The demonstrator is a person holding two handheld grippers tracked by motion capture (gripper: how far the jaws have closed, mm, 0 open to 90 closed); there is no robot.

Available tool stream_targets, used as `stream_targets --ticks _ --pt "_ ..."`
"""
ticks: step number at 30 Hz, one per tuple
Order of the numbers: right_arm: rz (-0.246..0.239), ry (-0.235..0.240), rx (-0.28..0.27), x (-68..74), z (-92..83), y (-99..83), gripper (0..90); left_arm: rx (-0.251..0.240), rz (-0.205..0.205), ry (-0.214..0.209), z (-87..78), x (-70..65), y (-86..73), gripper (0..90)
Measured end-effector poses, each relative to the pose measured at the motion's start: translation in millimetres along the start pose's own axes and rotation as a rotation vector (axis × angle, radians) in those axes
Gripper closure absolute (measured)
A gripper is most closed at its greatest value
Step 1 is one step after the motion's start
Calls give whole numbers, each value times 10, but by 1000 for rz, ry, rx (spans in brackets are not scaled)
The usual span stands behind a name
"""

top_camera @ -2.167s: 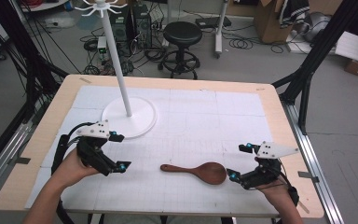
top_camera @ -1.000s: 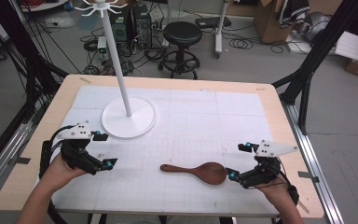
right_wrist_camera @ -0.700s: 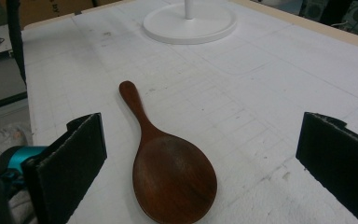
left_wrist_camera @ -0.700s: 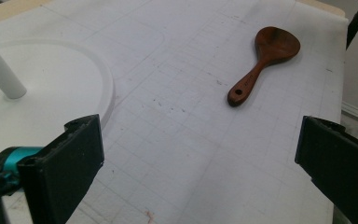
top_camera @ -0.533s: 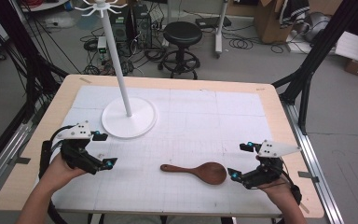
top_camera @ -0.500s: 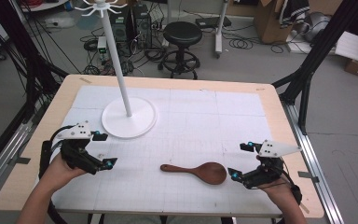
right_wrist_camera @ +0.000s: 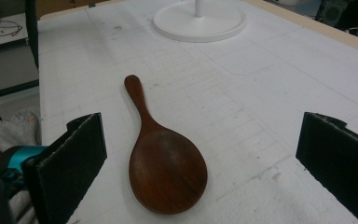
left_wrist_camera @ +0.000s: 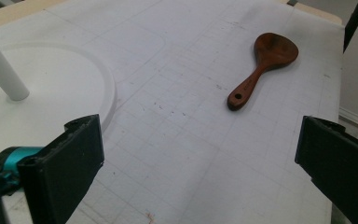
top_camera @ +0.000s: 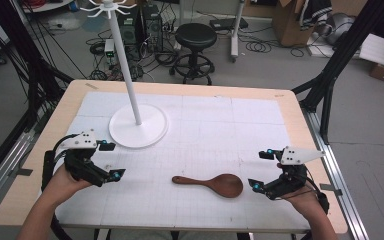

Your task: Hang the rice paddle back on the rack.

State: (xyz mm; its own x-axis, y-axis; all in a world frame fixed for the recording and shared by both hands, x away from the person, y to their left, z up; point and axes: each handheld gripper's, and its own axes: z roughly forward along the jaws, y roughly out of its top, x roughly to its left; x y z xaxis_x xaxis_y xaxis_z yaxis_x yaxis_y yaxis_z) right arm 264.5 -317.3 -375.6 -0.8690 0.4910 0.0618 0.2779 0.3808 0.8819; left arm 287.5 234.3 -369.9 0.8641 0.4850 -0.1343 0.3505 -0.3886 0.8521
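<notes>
Now the wooden spoon lies flat on the white gridded mat of the counter, near its front edge and a little right of centre. Its broad bowl points toward the right hand-held gripper, and its thin handle runs off toward the left side. In the right gripper view, the spoon sits between the two black jaws and just ahead of them; the jaws stand wide apart and touch nothing. Whether they hang above the mat or rest on it is hard to judge from this angle.

The left hand-held gripper is well apart from the spoon, near the front left of the counter and just beside the round white base of the stand. Its jaws are also spread wide and hold nothing. In the left gripper view, the spoon lies farther off with its handle end nearer, and the stand's base and pole show at the left.
</notes>
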Motion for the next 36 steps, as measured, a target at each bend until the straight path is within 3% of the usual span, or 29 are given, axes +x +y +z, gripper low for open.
stream_targets --ticks 10,22,26,36 --pt "-38 16 60 -87 -76 75 6 4 0 -2 15 -5 -1 17" --pt "-110 66 173 -9 93 231 6 4 2 -7 18 -14 0 17" --pt "-143 64 217 32 161 290 6 4 6 -8 21 -17 1 17" --pt "-167 70 295 94 321 418 5 5 14 -16 26 -26 -1 17"
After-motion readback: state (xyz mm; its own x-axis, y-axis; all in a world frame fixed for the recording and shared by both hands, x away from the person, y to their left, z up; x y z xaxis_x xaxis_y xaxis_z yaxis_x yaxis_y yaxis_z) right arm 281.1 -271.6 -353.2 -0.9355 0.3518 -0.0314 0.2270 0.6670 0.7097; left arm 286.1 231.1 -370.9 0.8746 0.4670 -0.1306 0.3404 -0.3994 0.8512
